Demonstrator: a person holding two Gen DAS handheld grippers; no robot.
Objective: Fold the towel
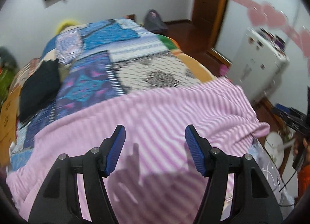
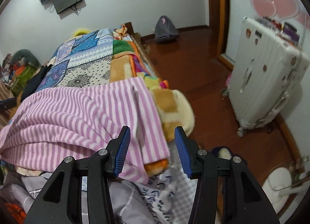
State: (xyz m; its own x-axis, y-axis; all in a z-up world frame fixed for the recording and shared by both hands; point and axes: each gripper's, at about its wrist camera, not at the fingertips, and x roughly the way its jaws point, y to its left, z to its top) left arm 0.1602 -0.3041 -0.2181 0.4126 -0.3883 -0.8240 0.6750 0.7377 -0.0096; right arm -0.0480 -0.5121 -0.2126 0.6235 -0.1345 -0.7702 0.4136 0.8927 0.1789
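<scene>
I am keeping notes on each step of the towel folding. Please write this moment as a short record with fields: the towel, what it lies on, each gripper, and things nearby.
towel: pink striped towel, spread out and rumpled, not folded neatly
support: bed with patchwork cover
left gripper: above the towel, jaws open, nothing held
right gripper: over the towel's corner, jaws open, nothing held
nearby: white suitcase on the wooden floor

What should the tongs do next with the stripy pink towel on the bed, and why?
Probably lower the right tongs onto the towel's near corner and pinch it. Both tongs are open and hold nothing, and that corner lies right between the right pair. The left tongs hang over the towel's middle.
</scene>
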